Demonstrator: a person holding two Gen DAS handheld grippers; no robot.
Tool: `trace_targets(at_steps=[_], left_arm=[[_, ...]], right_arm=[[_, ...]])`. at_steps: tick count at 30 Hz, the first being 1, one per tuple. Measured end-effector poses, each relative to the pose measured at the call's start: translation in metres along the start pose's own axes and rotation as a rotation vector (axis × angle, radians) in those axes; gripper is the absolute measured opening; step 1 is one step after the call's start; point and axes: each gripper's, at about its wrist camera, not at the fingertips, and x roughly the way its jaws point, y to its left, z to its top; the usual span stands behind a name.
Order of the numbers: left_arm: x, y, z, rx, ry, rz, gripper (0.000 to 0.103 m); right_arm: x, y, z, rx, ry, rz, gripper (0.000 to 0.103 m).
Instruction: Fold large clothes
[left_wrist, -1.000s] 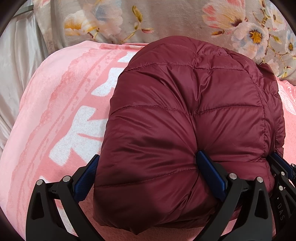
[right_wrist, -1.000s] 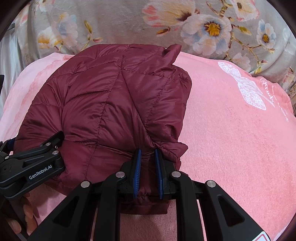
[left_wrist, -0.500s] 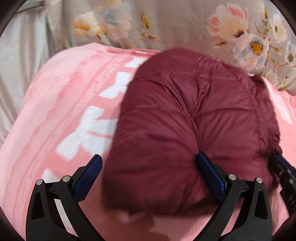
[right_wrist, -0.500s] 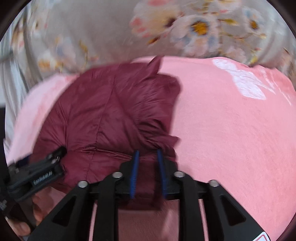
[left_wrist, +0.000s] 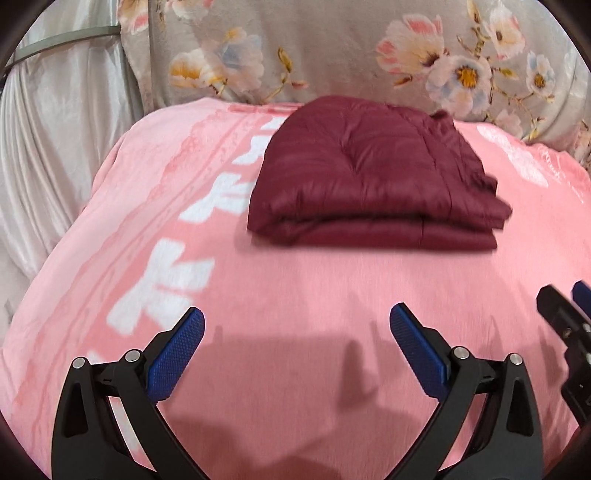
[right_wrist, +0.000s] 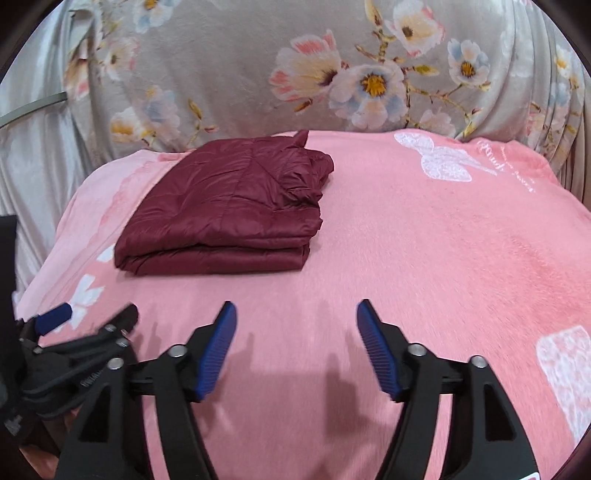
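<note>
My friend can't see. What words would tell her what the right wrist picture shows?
A dark red puffy jacket lies folded in a neat stack on a pink blanket. Nearer the camera, the right gripper is opening with nothing between its blue pads, and the left gripper shows at the left edge. Flowered grey fabric hangs behind.

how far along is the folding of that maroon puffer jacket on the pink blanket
Done, it seems: the maroon quilted puffer jacket lies as a compact stacked bundle on the pink fleece blanket. In hand: nothing; the left gripper is open and empty, and the right gripper has its jaws opening with nothing between them. Left: perhaps tidying the rumpled corner; no other clothes show.
</note>
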Motion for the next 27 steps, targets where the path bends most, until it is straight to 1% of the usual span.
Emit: trace_targets(at_steps=[5,9,16,20,27], left_arm=[[-0.008,0.001,-0.01,-0.016,0.002,0.003,0.098],[-0.01,-0.001,-0.012,-0.009,-0.004,0.005,0.098],[-0.007,-0.003,-0.014,0.003,0.005,-0.006,0.098],[-0.007,-0.005,-0.013,0.011,0.01,-0.006,0.098],[-0.007,-0.005,-0.013,0.014,0.008,-0.005,0.098]], right_arm=[[-0.012,0.006,-0.013,-0.013,0.004,0.003,0.077],[-0.014,0.008,-0.013,-0.028,0.002,-0.004,0.082],[-0.006,0.009,-0.014,-0.028,0.041,-0.001,0.082],[-0.005,0.009,-0.014,-0.034,0.042,-0.003,0.082],[-0.006,0.018,-0.016,-0.083,0.033,-0.022,0.083]])
